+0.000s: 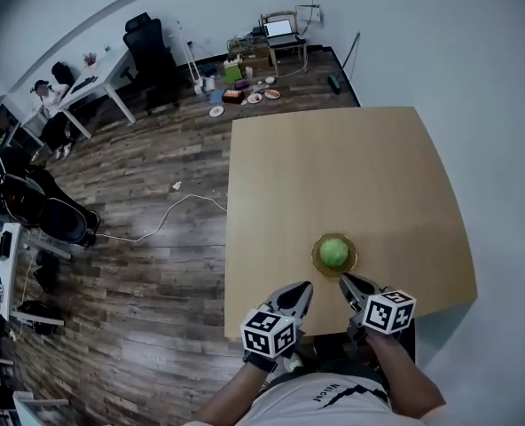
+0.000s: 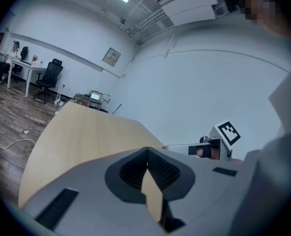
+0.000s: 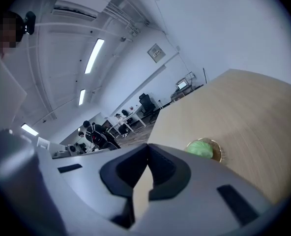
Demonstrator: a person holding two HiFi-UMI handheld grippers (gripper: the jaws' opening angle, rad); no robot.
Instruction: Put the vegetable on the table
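A round green vegetable [image 1: 333,252] sits in a small brown woven dish [image 1: 317,262] near the front edge of the light wooden table [image 1: 333,167]. My left gripper [image 1: 305,287] is held at the table's front edge, left of the dish and apart from it, shut on nothing. The right gripper [image 1: 345,280] hovers just in front of the dish, also shut and empty. In the right gripper view the vegetable [image 3: 201,148] lies just right of the closed jaw tips [image 3: 148,146]. The left gripper view shows its closed tips [image 2: 147,150] over bare tabletop, with the right gripper's marker cube [image 2: 227,132] beyond them.
The table's left edge [image 1: 228,238] drops to a dark wood floor with a white cable [image 1: 156,224]. Far off are an office chair [image 1: 152,51], a white desk with a seated person [image 1: 50,96], and bowls and a laptop [image 1: 278,30] by the back wall. A white wall runs along the right.
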